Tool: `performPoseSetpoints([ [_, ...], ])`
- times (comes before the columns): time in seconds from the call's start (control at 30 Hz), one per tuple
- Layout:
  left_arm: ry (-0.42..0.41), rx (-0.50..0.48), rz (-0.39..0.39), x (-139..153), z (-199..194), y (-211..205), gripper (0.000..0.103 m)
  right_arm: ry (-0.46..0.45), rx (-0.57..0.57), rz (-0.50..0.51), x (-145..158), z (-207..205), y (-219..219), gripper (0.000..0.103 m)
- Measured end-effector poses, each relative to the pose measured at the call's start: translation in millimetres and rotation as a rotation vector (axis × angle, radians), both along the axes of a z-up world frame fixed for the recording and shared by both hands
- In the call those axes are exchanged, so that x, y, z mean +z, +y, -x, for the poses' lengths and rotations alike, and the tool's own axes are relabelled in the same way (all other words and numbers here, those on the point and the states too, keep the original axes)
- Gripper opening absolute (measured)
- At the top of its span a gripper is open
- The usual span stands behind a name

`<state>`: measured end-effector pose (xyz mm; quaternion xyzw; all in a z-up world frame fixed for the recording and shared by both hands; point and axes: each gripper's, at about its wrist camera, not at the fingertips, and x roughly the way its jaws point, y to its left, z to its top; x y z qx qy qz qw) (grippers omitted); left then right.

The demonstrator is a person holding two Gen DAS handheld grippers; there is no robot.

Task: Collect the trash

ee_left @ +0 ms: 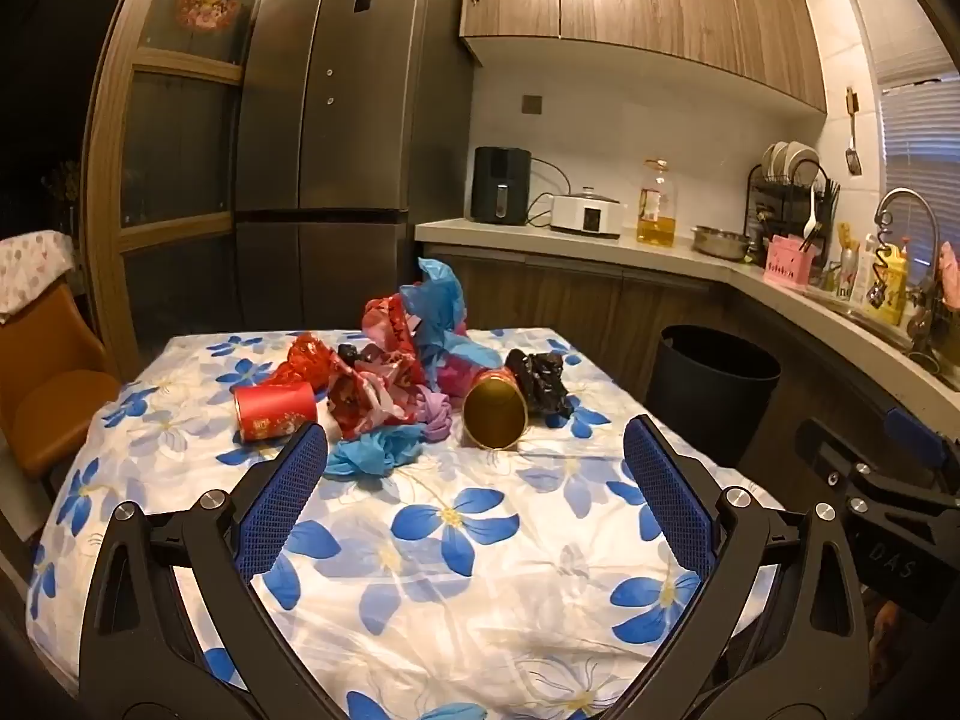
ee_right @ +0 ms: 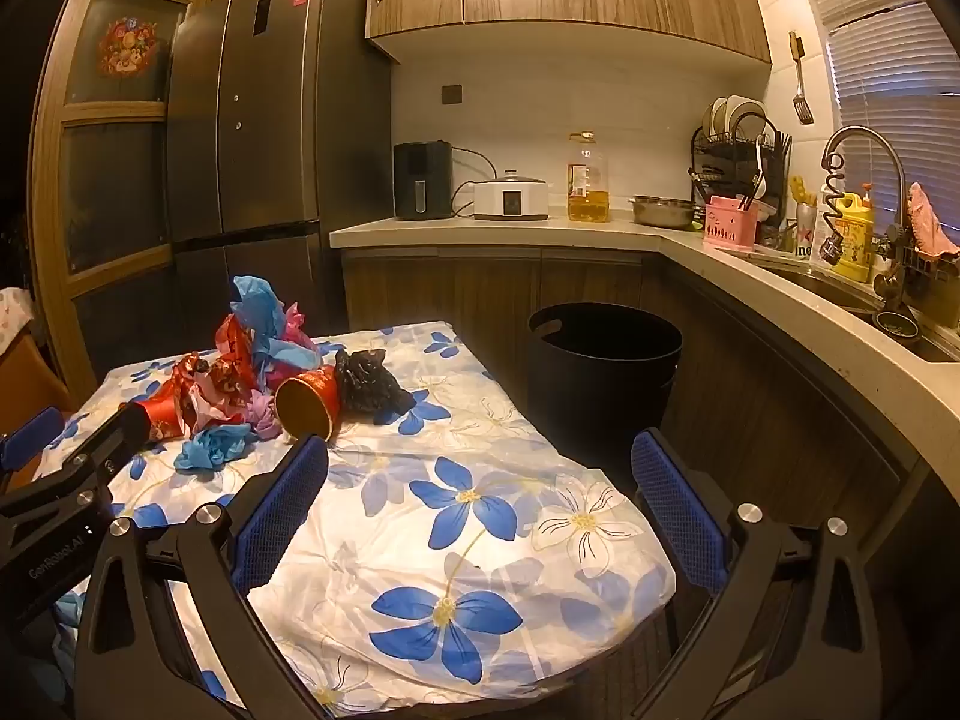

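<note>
Left wrist view: left tongs (ee_left: 474,456) spread wide, nothing between the pads, hovering over bare floral cloth on the table (ee_left: 420,570). Trash pile (ee_left: 396,372) sits mid-table toward the far edge: crumpled red, blue, pink and black plastic plus two paper cups on their sides. Red cup (ee_left: 275,411) lies at the pile's left, shown whole only here. Gold-lined cup (ee_left: 495,413) opens toward the camera, just beside a black bag (ee_left: 540,384). Open cloth on the near side of the pile. Right tongs' body enters at the right edge.

Right wrist view: right tongs (ee_right: 480,468) also wide apart and empty, over the table's right corner; right finger hangs past the edge. Black bin (ee_right: 603,360) stands on the floor between table and cabinets, rim fully visible here; interior dark, contents cannot be told. Left tongs' body partly hides the red cup.
</note>
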<state>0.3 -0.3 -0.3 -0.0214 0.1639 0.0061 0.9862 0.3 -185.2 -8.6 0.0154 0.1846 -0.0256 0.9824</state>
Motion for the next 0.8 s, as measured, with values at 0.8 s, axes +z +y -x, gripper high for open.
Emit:
performPoseSetpoints([
  [0.8,-0.01,-0.021,0.026,1.4,2.5,-0.8,0.098,0.008,-0.001,-0.003,-3.4,-0.4,-0.1,0.098],
])
